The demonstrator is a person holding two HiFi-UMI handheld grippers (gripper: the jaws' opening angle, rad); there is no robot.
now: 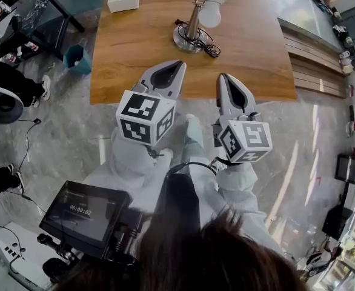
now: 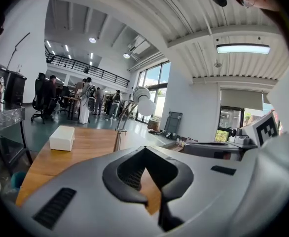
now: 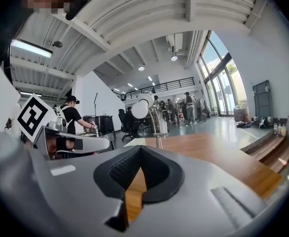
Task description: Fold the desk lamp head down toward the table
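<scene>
Your left tongs point(image 1: 177, 65) and right tongs point(image 1: 223, 77) are clenched, empty; lamp point(image 1: 195, 18) ahead on tabletop point(image 1: 135, 53), bin point(image 1: 77, 58) leftward.

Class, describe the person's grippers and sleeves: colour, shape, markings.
The left gripper and right gripper are light grey shells with black-lined jaws narrowing to a point. Each carries a white cube with black square markers. Sleeves are pale grey.

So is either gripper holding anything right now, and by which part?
Nothing is held. The left gripper and right gripper are both shut on nothing, short of the desk lamp.
</scene>
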